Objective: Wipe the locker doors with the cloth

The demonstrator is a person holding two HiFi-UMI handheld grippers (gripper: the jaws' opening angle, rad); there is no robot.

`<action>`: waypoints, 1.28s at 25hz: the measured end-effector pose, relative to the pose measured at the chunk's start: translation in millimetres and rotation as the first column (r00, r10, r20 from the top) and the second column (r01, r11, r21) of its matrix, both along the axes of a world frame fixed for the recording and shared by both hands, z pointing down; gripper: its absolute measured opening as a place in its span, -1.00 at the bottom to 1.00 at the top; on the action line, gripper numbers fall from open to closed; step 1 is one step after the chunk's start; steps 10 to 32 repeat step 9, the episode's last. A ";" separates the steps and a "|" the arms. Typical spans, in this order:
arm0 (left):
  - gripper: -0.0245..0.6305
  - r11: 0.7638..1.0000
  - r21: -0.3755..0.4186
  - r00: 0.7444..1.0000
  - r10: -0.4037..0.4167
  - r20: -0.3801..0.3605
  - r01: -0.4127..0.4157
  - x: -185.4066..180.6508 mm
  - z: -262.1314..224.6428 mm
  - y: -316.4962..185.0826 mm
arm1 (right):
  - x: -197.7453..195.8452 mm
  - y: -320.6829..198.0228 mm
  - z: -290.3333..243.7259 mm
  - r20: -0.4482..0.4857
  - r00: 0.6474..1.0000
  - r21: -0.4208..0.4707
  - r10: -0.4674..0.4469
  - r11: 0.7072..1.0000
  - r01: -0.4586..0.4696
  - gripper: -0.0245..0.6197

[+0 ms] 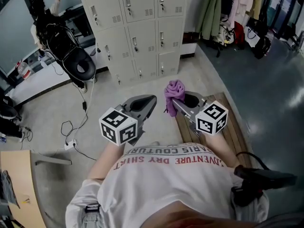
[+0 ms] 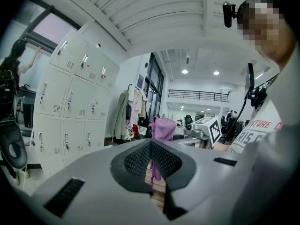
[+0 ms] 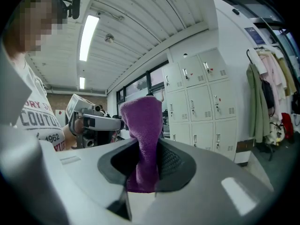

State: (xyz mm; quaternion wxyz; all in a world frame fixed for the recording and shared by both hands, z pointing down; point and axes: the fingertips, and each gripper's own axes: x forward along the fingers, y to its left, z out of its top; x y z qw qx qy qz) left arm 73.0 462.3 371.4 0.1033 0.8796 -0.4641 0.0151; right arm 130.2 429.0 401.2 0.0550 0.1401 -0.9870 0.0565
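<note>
Right tool clamps the purple cloth, likely light and floppy, best gripped bunched; left tool closed, empty

Grey floor carries lockers, power strip, wooden bench.

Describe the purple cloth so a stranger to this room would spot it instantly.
Find the bank of pale grey metal lockers; in front of it a person holds two grey grippers. The fuzzy purple cloth sticks up from the shut jaws of the right gripper. Nothing else nearby is purple, and the left gripper holds nothing.
</note>
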 end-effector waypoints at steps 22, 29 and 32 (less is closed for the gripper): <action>-0.93 1.000 0.000 1.000 0.006 0.001 -0.006 7.6 4.0 10.9 | 8.1 9.2 3.9 -0.005 1.000 0.000 0.007 1.000 -0.007 -0.68; -0.93 1.000 0.000 1.000 0.006 0.001 -0.006 7.6 4.0 10.9 | 8.1 9.2 3.9 -0.005 1.000 0.000 0.007 1.000 -0.007 -0.68; -0.93 1.000 0.000 1.000 0.006 0.001 -0.006 7.6 4.0 10.9 | 8.1 9.2 3.9 -0.005 1.000 0.000 0.007 1.000 -0.007 -0.68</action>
